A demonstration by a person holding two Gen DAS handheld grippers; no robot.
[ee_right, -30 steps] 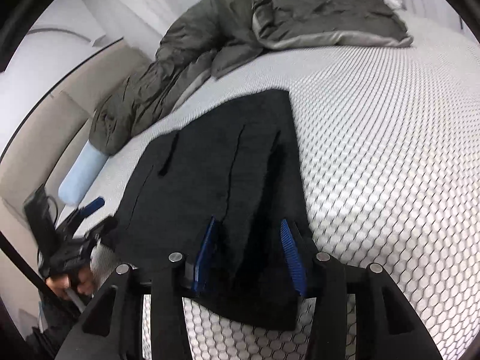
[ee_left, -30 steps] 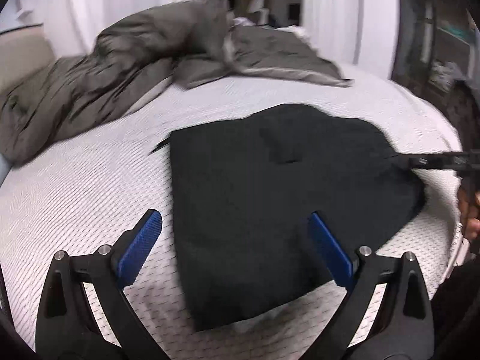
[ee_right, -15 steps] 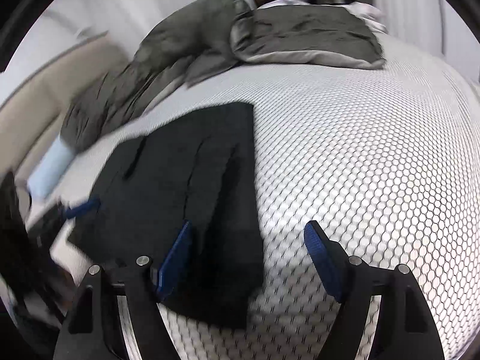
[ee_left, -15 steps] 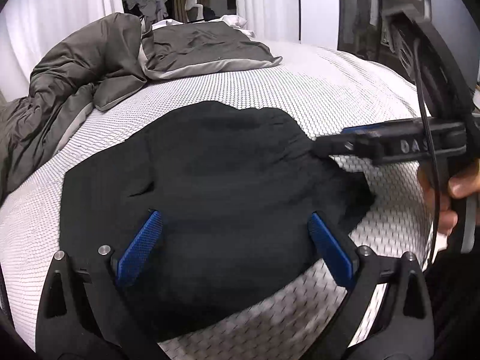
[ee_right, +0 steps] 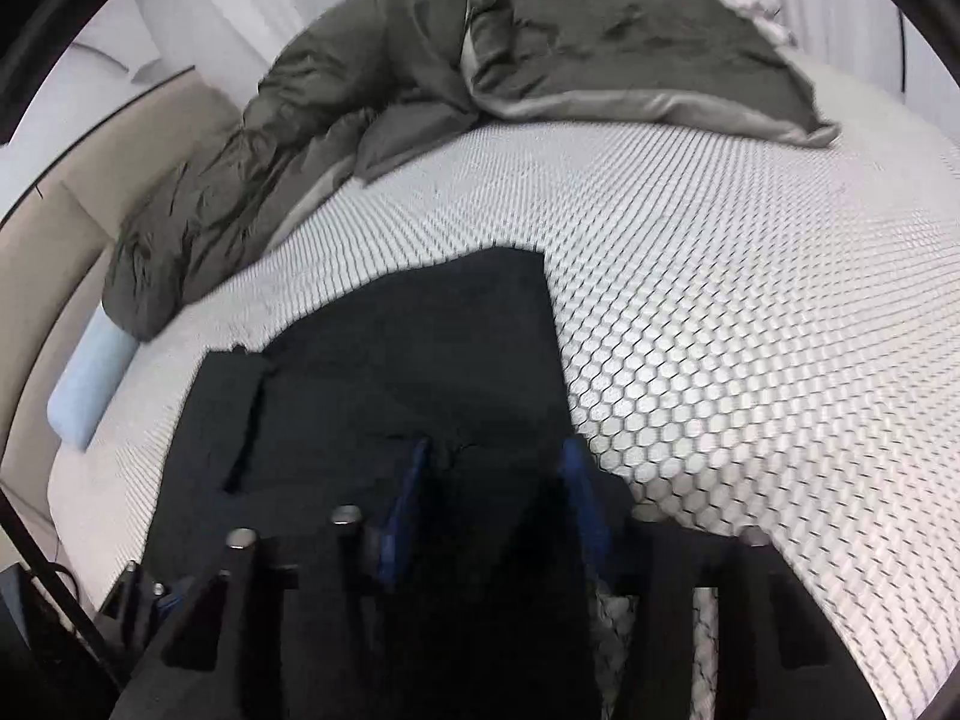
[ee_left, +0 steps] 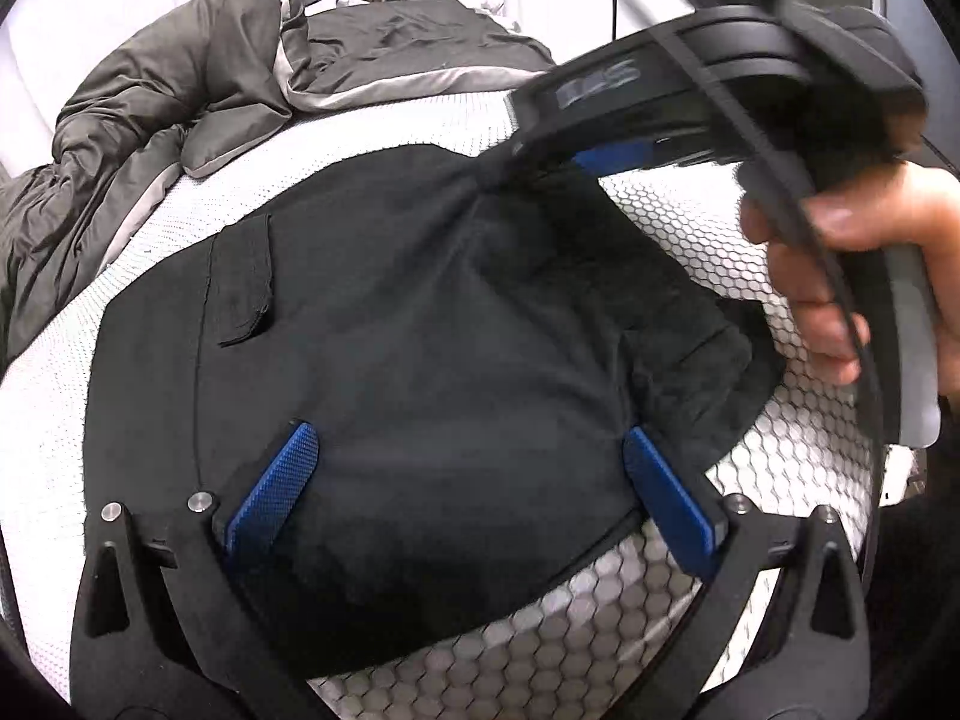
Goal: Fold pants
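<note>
We see black pants [ee_left: 432,324], plain and without any print, on a bed [ee_right: 750,300] whose cover is white with a fine honeycomb of dark hexagon lines (the cells look largest near the lens). The duvet [ee_right: 360,114] is dark grey-olive with a paler silver-grey underside. A pillow [ee_right: 90,396] is light blue. The left tool [ee_left: 474,480] is black with textured blue pads [ee_left: 276,480]; the right tool [ee_right: 492,498] has the same black frame and blue pads.
</note>
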